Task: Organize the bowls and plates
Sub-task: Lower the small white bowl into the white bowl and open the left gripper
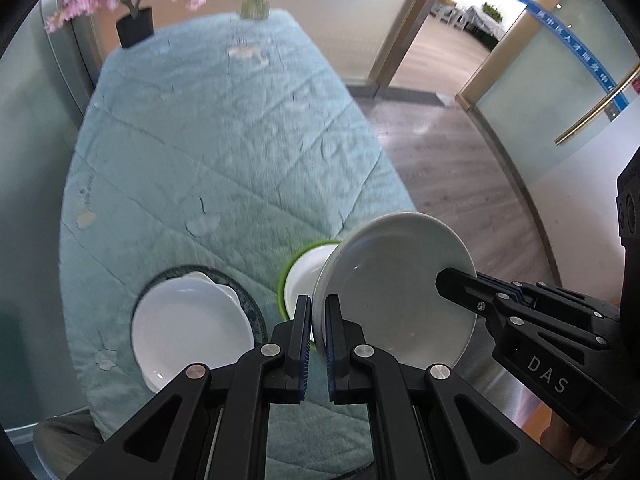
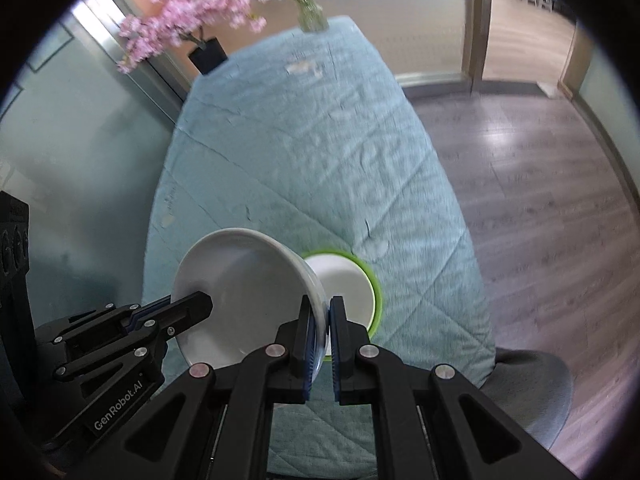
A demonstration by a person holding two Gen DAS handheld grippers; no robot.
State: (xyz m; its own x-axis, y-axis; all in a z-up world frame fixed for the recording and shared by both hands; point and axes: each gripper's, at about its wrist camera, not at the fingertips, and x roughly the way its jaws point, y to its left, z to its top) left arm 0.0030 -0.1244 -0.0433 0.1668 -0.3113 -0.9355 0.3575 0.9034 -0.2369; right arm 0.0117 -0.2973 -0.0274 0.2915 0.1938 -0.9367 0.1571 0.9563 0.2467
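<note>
Here the grey plate (image 1: 394, 292) hangs clamped between both hand-held grippers

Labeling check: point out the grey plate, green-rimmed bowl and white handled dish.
grey plate (image 1: 392, 296), left wrist view, inner face.
green-rimmed bowl (image 2: 344, 284), right wrist view, white inside.
white handled dish (image 1: 188, 324), left wrist view, inner bottom.

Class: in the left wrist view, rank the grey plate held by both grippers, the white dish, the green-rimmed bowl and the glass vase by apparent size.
1. Grey plate
2. White dish, close behind
3. Green-rimmed bowl, mostly hidden, so unsure
4. Glass vase, far off
</note>
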